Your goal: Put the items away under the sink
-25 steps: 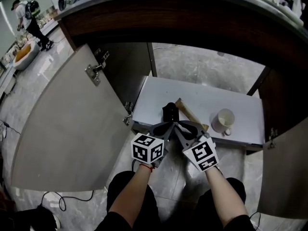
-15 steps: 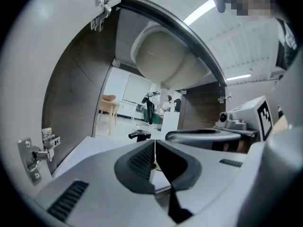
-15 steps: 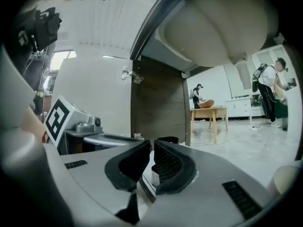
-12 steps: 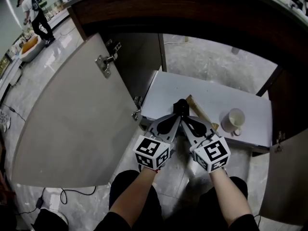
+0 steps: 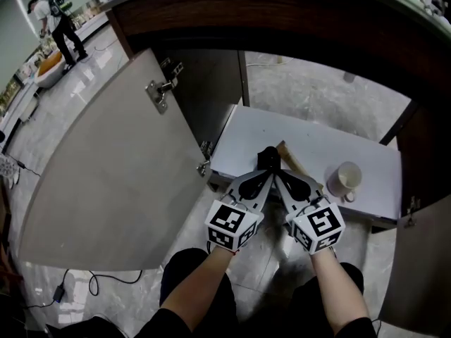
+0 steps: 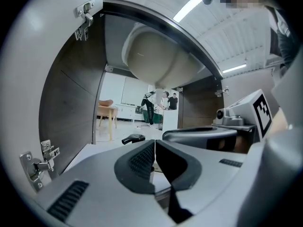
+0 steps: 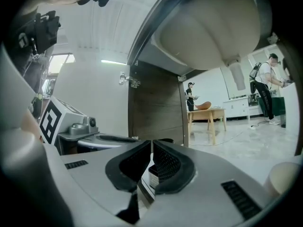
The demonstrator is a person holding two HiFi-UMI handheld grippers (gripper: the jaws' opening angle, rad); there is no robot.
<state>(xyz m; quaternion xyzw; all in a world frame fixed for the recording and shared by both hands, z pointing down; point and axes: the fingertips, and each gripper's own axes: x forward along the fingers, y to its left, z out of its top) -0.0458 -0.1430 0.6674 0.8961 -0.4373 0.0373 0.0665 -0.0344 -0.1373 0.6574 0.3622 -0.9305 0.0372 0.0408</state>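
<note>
readable text: none that I can make out
left claw point(image 5: 263, 176) marker cube point(image 5: 232, 225): black-and-white square pattern only — no letters or digits
right claw point(image 5: 277, 176) marker cube point(image 5: 318, 225): same deal
pale label on the dark-topped item point(image 7: 152, 178): too blurry to read

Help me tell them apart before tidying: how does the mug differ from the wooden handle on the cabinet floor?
The mug is cream and round; the wooden handle is tan, long and thin. The mug stands upright, mouth up; the wooden handle lies flat at a slant. Both rest on the white cabinet floor.
</note>
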